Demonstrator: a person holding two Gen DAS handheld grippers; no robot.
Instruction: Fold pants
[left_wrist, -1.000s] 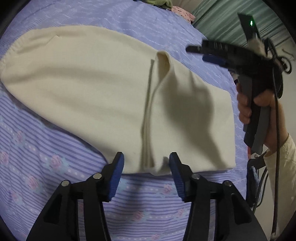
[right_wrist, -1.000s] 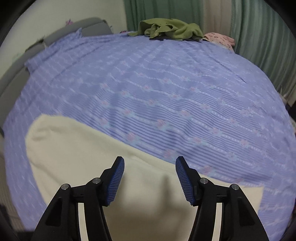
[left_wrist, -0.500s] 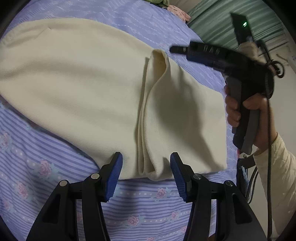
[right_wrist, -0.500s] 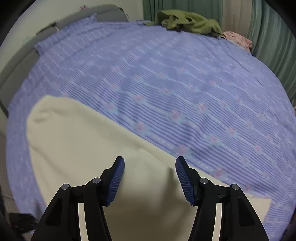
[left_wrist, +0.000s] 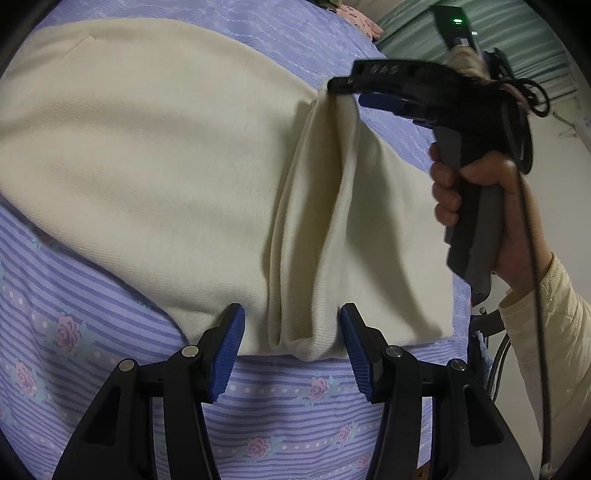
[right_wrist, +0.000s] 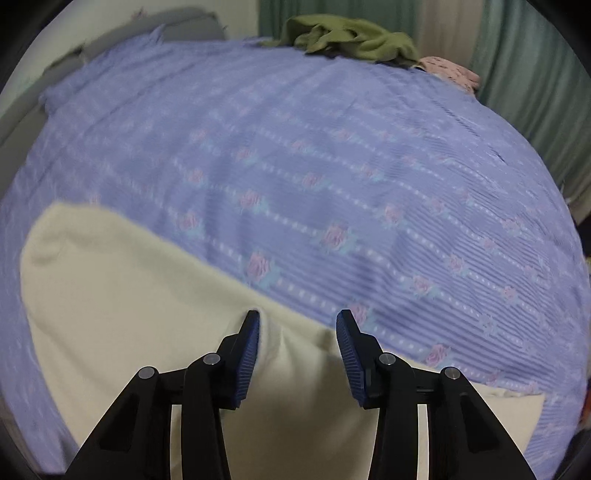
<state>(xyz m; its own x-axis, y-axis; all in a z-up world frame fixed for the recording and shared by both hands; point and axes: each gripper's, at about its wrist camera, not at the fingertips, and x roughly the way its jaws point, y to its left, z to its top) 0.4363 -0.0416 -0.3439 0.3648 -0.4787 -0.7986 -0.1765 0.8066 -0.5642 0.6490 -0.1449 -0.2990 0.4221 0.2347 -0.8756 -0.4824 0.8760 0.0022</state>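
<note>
The cream pants (left_wrist: 159, 158) lie flat on the purple flowered bedspread (left_wrist: 74, 350), with a raised fold ridge (left_wrist: 314, 221) running across them. My left gripper (left_wrist: 293, 350) is open, its jaws on either side of the near end of that ridge at the pants' edge. My right gripper (right_wrist: 297, 343) is open, its jaws on either side of the far end of the ridge; the cream cloth (right_wrist: 122, 295) fills the lower left of the right wrist view. In the left wrist view the right gripper (left_wrist: 343, 90) touches the top of the fold.
A heap of green clothes (right_wrist: 351, 37) and a pink garment (right_wrist: 450, 72) lie at the far edge of the bed. Green curtains (right_wrist: 528, 74) hang behind. A grey headboard (right_wrist: 122, 37) stands at the far left. The bedspread (right_wrist: 332, 166) stretches ahead of the right gripper.
Both grippers have moved in toward the fold ridge. The ridge has risen higher, and the right gripper's jaws have narrowed around its far end.
</note>
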